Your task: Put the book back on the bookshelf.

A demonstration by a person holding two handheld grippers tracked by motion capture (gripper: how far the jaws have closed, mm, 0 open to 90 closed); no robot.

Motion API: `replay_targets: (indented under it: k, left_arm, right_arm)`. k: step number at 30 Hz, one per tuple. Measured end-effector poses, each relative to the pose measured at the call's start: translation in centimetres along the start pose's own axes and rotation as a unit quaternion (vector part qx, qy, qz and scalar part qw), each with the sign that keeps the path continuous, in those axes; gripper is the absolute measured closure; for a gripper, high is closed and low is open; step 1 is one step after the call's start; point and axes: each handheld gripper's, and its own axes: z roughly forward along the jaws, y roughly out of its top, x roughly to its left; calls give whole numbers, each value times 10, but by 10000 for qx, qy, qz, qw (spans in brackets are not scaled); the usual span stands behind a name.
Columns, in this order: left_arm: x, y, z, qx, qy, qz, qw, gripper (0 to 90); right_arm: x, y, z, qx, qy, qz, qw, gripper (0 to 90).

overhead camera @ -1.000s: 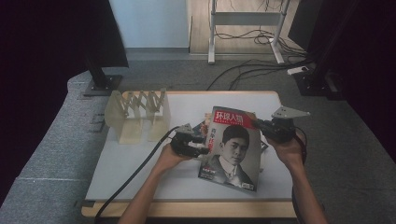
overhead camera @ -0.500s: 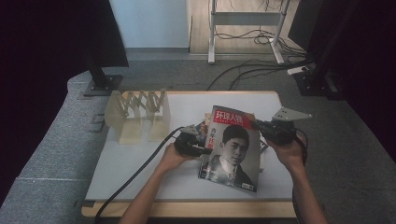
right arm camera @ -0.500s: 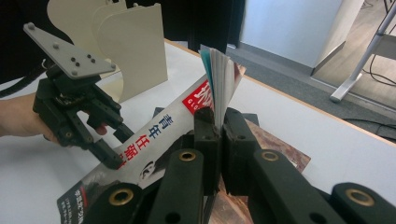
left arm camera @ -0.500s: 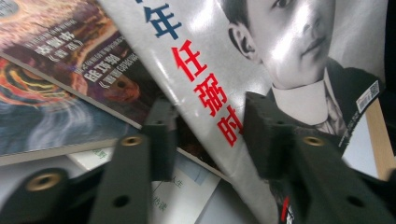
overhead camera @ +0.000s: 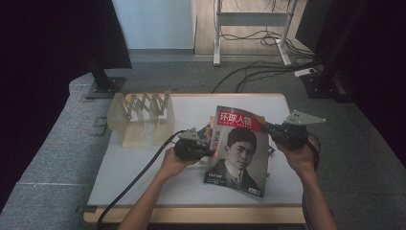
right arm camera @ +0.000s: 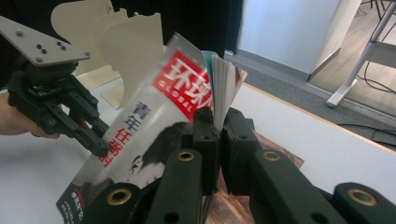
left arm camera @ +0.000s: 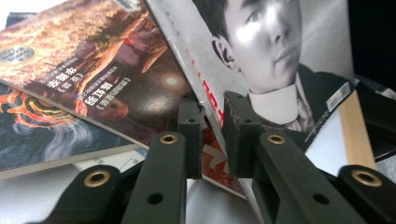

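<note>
A magazine (overhead camera: 237, 153) with a red title and a black-and-white portrait cover is held tilted above the white table top (overhead camera: 143, 182). In the high view my left gripper (overhead camera: 209, 152) is shut on its left edge and my right gripper (overhead camera: 265, 126) on its upper right edge. The left gripper view has my left gripper (left arm camera: 212, 105) pinching the cover's edge (left arm camera: 280, 102). In the right gripper view my right gripper (right arm camera: 219, 121) clamps the fanned page edges of the magazine (right arm camera: 154, 121). The left gripper (right arm camera: 100, 145) grips the far side.
Other magazines (left arm camera: 93, 60) lie stacked on the table under the lifted one. A cream accordion file rack (overhead camera: 141, 117) stands at the table's back left. A black cable (overhead camera: 139, 177) trails from the left gripper toward the front edge. Stands and cables (overhead camera: 268, 62) sit on the floor behind.
</note>
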Motion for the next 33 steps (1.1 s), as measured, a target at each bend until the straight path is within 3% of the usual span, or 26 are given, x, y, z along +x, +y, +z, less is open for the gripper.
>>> replay_targets:
  k: [12, 27, 33]
  left_arm:
    - [-20, -7, -22, -261, -70, 335, 9991, 824]
    - [-38, -13, -35, -340, -135, 613, 9974, 853]
    - [-49, -13, -37, -330, -51, 767, 9965, 854]
  right_arm:
    - [-2, 1, -13, -109, 148, 115, 9998, 824]
    - [-3, 1, -26, -250, 285, 234, 9990, 811]
    - [-3, -3, -34, -289, 345, 284, 9986, 802]
